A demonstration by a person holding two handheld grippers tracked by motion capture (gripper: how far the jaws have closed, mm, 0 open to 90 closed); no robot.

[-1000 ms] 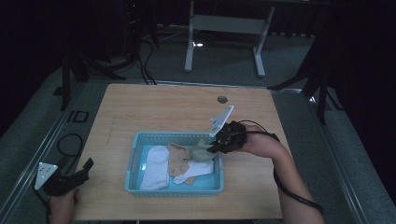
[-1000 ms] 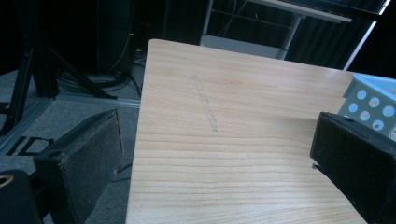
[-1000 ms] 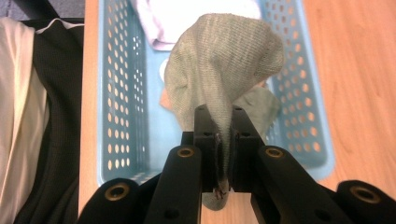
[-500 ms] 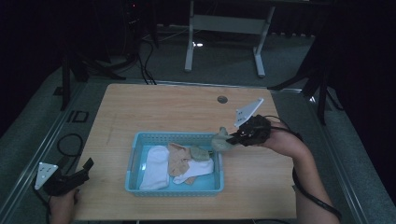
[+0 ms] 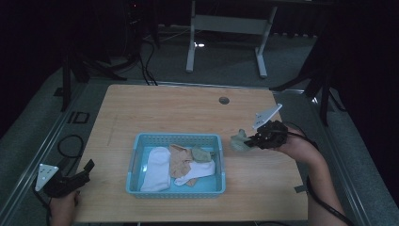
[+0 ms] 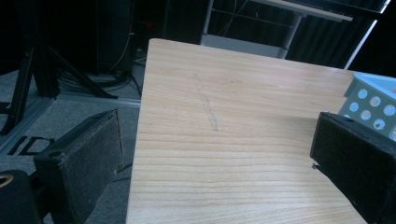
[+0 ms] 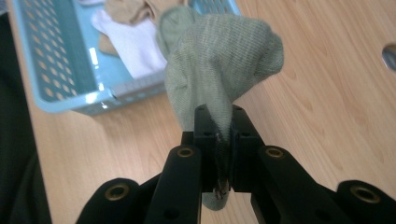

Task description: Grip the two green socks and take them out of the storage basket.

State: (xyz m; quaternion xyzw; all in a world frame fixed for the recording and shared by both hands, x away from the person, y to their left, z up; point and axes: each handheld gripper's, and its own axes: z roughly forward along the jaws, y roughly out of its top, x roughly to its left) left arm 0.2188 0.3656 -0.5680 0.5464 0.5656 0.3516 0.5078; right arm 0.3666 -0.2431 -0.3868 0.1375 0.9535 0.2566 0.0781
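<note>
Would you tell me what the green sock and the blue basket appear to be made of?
The green sock looks like soft knitted fabric: fine ribbed weave, limp folds. The blue basket seems to be moulded plastic with a slight sheen, its walls pierced by regular round holes.

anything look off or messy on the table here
Nothing is spilled or damaged. The socks in the blue basket lie in a loose jumble, overlapping. One green sock is outside the basket, pinched in the right claw above the wooden table. The left claw is open at the table's near left corner.
</note>
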